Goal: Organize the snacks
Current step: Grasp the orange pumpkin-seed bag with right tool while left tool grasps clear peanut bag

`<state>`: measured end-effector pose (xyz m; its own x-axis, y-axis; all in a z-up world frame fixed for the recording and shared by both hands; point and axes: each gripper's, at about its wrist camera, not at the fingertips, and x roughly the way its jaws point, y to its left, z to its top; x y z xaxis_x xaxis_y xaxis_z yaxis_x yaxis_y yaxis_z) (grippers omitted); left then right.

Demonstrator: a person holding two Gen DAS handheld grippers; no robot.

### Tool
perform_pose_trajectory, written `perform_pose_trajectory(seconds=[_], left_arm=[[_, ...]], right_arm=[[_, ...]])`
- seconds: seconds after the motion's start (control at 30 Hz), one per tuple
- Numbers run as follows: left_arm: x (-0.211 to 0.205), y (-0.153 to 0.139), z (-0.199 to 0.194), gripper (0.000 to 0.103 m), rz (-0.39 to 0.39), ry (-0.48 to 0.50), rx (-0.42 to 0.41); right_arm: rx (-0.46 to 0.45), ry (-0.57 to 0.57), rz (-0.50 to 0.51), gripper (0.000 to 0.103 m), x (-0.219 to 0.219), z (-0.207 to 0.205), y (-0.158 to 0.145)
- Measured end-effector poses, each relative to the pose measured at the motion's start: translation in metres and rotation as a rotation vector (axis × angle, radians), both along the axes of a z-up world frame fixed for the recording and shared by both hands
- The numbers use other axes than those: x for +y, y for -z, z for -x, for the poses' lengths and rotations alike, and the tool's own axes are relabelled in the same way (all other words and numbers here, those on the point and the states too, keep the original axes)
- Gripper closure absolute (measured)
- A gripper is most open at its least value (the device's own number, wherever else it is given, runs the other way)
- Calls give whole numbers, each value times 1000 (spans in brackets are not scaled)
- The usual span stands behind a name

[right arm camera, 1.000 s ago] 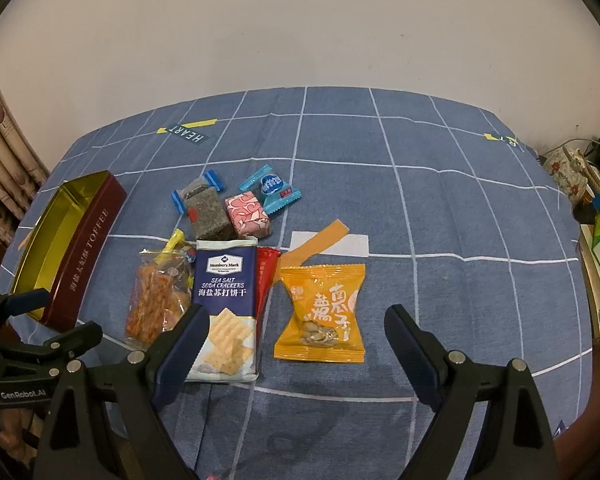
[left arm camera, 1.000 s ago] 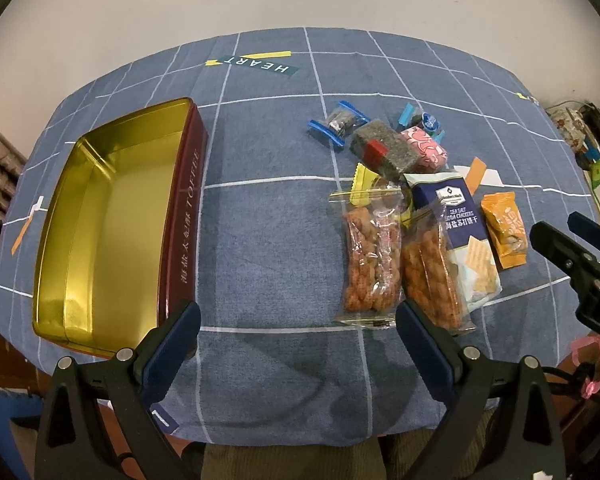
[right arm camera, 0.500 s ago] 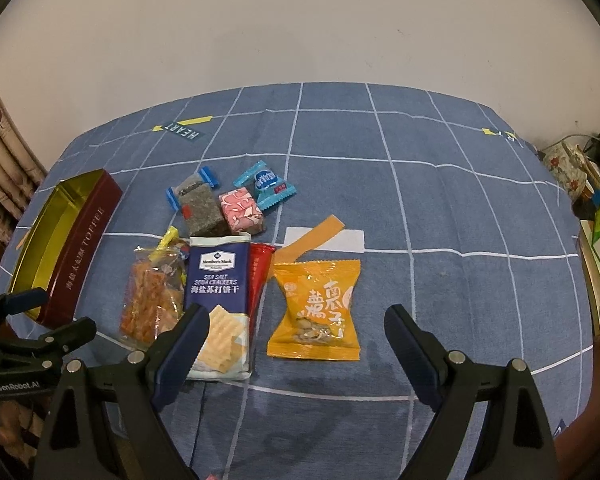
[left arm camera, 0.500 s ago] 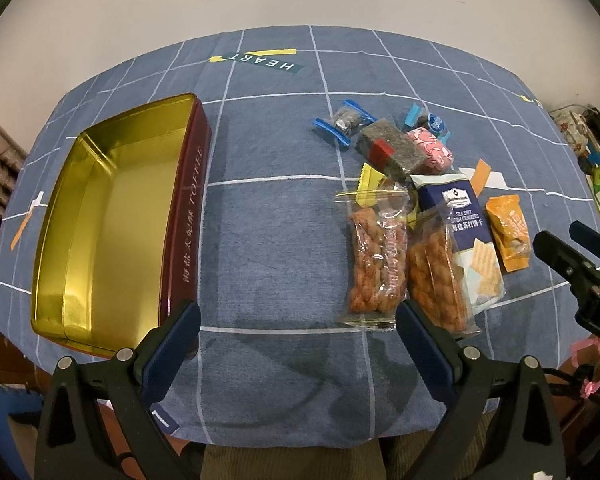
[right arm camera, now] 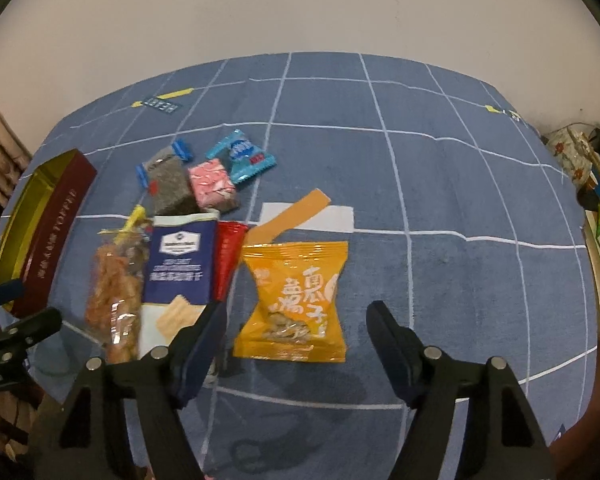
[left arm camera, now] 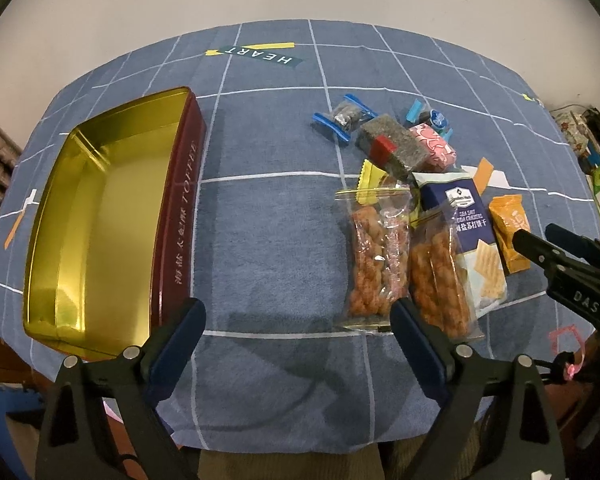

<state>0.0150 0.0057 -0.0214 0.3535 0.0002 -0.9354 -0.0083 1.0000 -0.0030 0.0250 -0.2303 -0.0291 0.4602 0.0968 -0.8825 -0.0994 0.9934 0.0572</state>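
Closing in around the orange snack bag [right arm camera: 296,300], right tongs [right arm camera: 296,332] aren't touching yet; left tongs [left arm camera: 296,320] narrowing over bare surface [left arm camera: 268,240] beside the tin [left arm camera: 100,220].

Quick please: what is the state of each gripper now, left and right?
Left gripper: jaws closing, nothing between them.
Right gripper: jaws closing, empty, above the orange foil snack packet, not gripping it.

A dark label [left arm camera: 260,54] on the tablecloth far beyond the jaws reads "HEART". The red tin's side [left arm camera: 186,208], left of the left jaws, seems to say "TOFFEE". The navy cracker packet [left arm camera: 466,216] shows "SEA SALT SODA CRACKERS". The right gripper's body [left arm camera: 586,302] bears "DAS".
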Motion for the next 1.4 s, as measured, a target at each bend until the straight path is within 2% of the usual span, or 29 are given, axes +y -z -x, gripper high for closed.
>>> perform_pose_trajectory(seconds=[0.2, 0.3, 0.67, 0.8, 0.93, 1.13, 1.4], left_arm=[[-4, 3, -4, 16, 2, 12, 9], [-5, 4, -5, 16, 4, 16, 13], [-19, 8, -12, 19, 23, 54, 15], [-18, 11, -14, 23, 31, 55, 29], [-17, 14, -18, 24, 60, 53, 41], [-25, 17, -27, 30, 99, 72, 52], [-33, 27, -41, 46, 120, 87, 92]], right_arm=[[28, 0, -3, 36, -1, -8, 11], [52, -12, -20, 52, -2, -11, 18], [55, -2, -41, 54, -4, -10, 24], [47, 7, -26, 60, -5, -7, 24], [60, 36, -22, 60, -15, -8, 23], [70, 64, -42, 60, -25, -7, 23], [69, 59, -41, 60, -25, -8, 24]])
